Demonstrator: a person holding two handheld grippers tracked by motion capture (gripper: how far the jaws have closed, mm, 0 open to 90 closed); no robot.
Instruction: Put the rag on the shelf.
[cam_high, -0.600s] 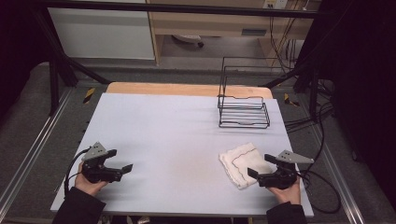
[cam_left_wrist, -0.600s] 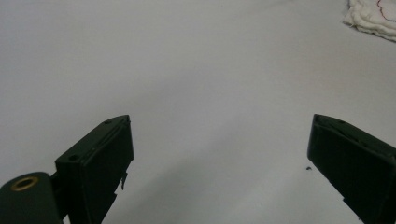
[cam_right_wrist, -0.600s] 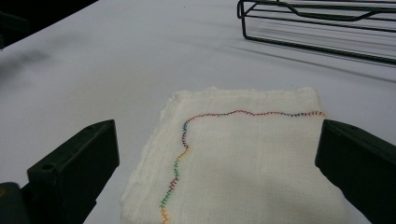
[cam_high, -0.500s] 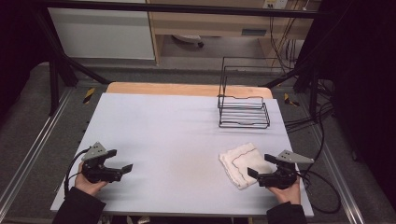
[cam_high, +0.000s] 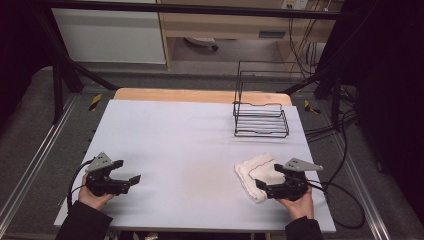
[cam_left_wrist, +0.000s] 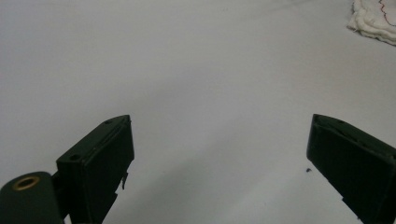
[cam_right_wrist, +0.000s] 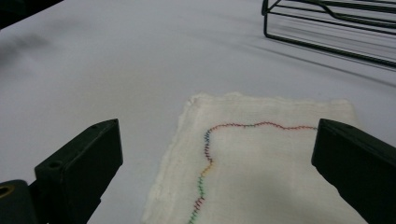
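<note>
Pale grey table top (cam_high: 190, 145) with a strip of bare wood along the far edge, grey floor around it and a bunch of black cables hanging off at about 3 o'clock. Dark frame posts stand at the back corners.

A black wire rack (cam_high: 260, 117) sits on the table at roughly 1 o'clock, upright, nothing in it that I can see. In the right gripper view its bottom wires cross the top right corner, well apart from the cloth.

A folded white cloth (cam_high: 257, 172) with a wavy multicolour stitched line lies flat at about 4 o'clock, near the front edge. The right gripper (cam_high: 270, 176) sits just behind it at the cloth's near edge, jaws spread wide, cloth between them but not pinched (cam_right_wrist: 261, 154).

The left gripper (cam_high: 127, 172) is way over at 8 o'clock, jaws also wide apart over bare table (cam_left_wrist: 219, 154). The cloth peeks in at its top right corner (cam_left_wrist: 376, 18), far off.
</note>
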